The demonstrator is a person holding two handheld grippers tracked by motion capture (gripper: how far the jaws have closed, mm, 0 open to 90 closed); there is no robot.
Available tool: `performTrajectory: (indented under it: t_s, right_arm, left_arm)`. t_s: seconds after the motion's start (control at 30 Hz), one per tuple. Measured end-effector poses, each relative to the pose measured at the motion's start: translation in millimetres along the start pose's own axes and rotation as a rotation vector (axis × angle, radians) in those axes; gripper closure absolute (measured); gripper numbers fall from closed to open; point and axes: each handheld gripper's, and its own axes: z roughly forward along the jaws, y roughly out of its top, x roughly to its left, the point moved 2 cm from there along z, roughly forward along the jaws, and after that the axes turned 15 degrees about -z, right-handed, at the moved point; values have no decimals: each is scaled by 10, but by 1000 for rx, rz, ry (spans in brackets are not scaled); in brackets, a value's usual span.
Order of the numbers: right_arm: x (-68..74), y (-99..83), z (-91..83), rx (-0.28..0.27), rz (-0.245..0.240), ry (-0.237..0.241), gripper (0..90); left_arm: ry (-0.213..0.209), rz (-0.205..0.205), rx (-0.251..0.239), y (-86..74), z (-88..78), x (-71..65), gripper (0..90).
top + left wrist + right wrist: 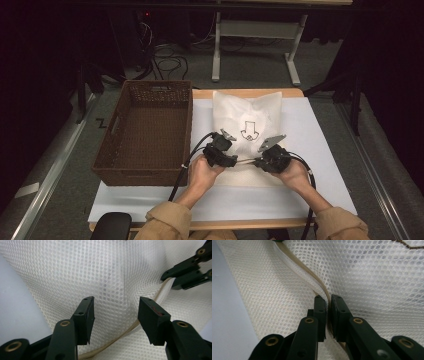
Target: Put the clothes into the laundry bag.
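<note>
A white-topped table carries a brown wicker basket at its left edge and a white mesh bag near its far edge.

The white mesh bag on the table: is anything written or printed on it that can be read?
No readable words or numbers.
mesh bag: a dark outlined arrow pointing toward the person, with a small mark under it too small to read.
wicker basket: no label visible.

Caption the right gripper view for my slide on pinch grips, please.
Right gripper pinches the beige trim of a white mesh bag between shut jaws.
</note>
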Motion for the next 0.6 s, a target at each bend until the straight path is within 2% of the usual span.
performTrajectory:
  t_s: [0.1,0.17,0.2,0.43,0.53,0.6]
  right_arm:
    - [20,-4,26,3,-10,-13,796]
    - [32,-26,36,3,-1,-15,765]
    - [30,-40,40,-5,1,-14,745]
    - [24,-104,-11,-52,38,33,628]
    - [4,-138,-115,-104,59,39,619]
    - [-15,-175,-203,-142,85,20,669]
  left_arm:
    - [11,-5,16,-53,60,46,473]
    - [16,1,24,-72,78,66,472]
    - [40,12,34,-104,118,87,471]
    - [71,37,51,-131,206,97,471]
    - [77,38,49,-132,218,99,470]
    - [83,44,51,-135,222,97,471]
